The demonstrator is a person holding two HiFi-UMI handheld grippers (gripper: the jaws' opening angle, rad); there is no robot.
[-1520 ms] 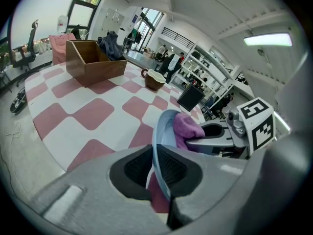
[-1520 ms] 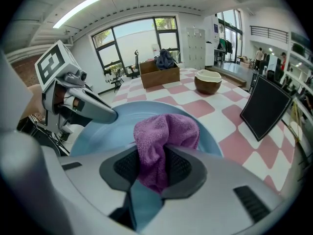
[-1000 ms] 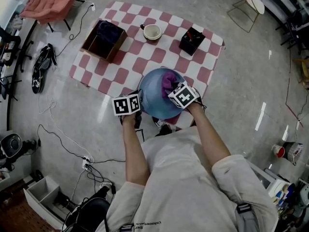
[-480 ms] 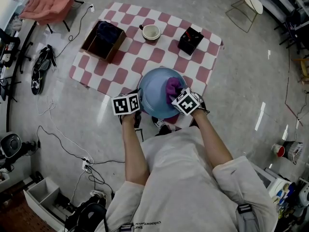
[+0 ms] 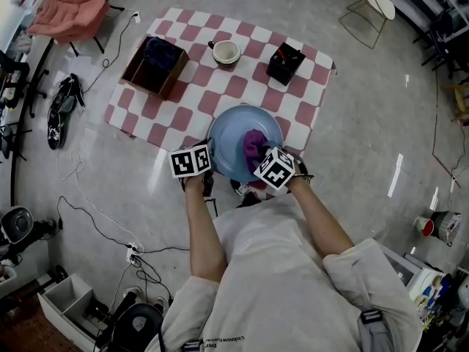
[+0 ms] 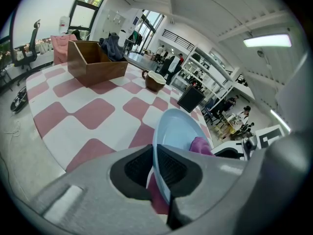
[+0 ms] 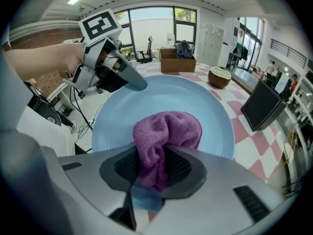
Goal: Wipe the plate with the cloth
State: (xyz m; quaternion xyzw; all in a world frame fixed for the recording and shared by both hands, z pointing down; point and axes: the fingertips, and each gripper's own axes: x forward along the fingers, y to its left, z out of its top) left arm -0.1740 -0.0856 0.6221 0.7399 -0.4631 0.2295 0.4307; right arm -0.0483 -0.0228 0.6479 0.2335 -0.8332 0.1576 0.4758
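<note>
From the head view, a light blue round plate [image 5: 233, 136] is over the near edge of the pink-and-white checked table [image 5: 190, 101], just in front of the person. The left gripper [image 5: 210, 161] meets the plate's left rim. The right gripper [image 5: 258, 157] is at the plate's right half, where a purple terry cloth [image 5: 254, 142] lies bunched on the face of the plate. Along the far edge of the table stand an open wooden box [image 5: 156, 64] with dark fabric in it, a brown bowl with a white inside [image 5: 226, 51] and a black box [image 5: 285, 63], all well apart from the plate.

In the left gripper view, the jaws are clamped on the rim of the plate [image 6: 176, 129], which stands tilted on edge between them. The cloth [image 6: 201, 146] shows against the plate's far side.

In the right gripper view, the jaws are clenched on a fold of the cloth [image 7: 166, 133], the rest of which swells out ahead of them and presses on the plate [image 7: 146, 104]. The left gripper [image 7: 138, 83] grips the plate's rim at upper left.
</note>
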